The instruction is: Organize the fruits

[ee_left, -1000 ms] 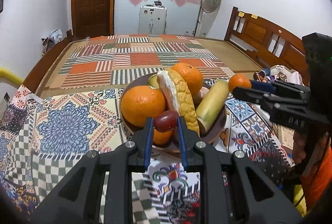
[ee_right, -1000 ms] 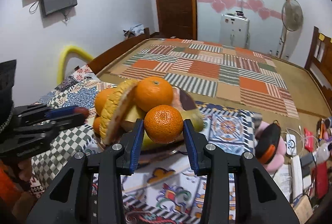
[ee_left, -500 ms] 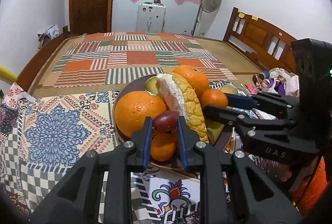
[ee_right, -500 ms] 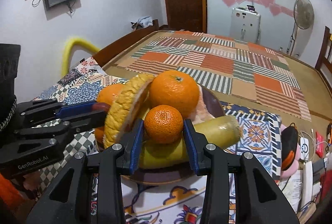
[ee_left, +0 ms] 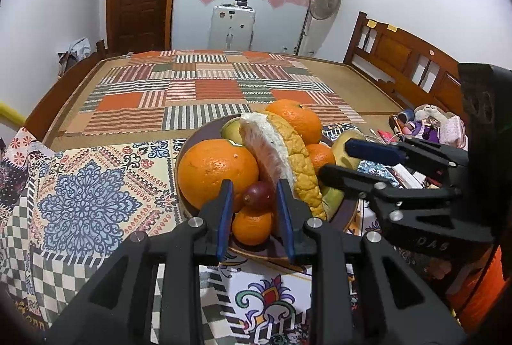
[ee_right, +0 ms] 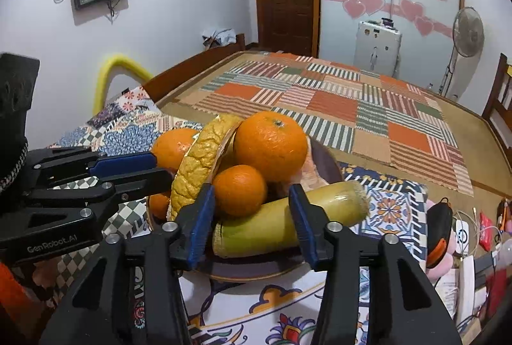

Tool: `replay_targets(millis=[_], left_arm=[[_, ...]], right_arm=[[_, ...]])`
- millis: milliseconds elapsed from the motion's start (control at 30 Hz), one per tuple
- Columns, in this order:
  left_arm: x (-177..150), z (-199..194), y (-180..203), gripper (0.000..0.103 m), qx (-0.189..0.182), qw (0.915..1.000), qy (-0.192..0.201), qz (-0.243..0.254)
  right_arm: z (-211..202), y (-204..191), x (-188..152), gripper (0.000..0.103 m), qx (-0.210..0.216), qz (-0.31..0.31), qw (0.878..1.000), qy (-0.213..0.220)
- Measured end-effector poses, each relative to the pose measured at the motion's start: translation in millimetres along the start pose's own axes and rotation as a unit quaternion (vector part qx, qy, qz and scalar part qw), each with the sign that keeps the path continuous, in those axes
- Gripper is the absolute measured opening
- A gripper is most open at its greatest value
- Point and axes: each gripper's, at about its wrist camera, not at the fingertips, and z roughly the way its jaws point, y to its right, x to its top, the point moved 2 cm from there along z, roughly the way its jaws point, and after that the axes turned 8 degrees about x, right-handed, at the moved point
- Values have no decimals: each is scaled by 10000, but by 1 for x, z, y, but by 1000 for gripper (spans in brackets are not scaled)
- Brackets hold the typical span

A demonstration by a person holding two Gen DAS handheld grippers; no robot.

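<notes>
Opening both tools, L tool (ee_left: 255,201) off grape (ee_left: 258,192), R tool (ee_right: 251,210) off mandarin (ee_right: 239,190), both on plate (ee_right: 256,268)

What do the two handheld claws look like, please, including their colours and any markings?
Both the left claw and the right claw are black angular plastic frames with silver screws and blue pads. Seen side-on, the left bears "GenRobot.AI" lettering, the right "DAS".

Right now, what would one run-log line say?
left gripper: jaws just opening, red fruit between | right gripper: jaws just opening, small orange between | fruit piled on plate
</notes>
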Motion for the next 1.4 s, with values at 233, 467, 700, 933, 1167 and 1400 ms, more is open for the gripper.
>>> replay_targets(millis=[233, 467, 700, 933, 1167, 1400], left_arm=[[6, -51, 1, 27, 114, 9990, 429, -48], [9, -145, 19, 27, 130, 9924, 1226, 35], [-7, -238, 39, 32, 294, 9786, 2036, 104], [-25, -290, 44, 56, 379, 9682, 2473, 64], [-41, -314, 44, 72, 442, 9642, 2613, 51], [-50, -321, 41, 89, 524, 9625, 2660, 35]], right_arm=[[-47, -10, 5, 45, -134, 94, 9987, 486], [-128, -54, 12, 45, -271, -27, 9897, 1402], [-198, -99, 5, 47, -372, -135, 9749, 2189], [-230, -126, -11, 75, -449, -104, 9639, 2622], [-240, -134, -18, 94, -680, -129, 9561, 2849], [-240, -140, -25, 103, -922, -168, 9522, 2908]])
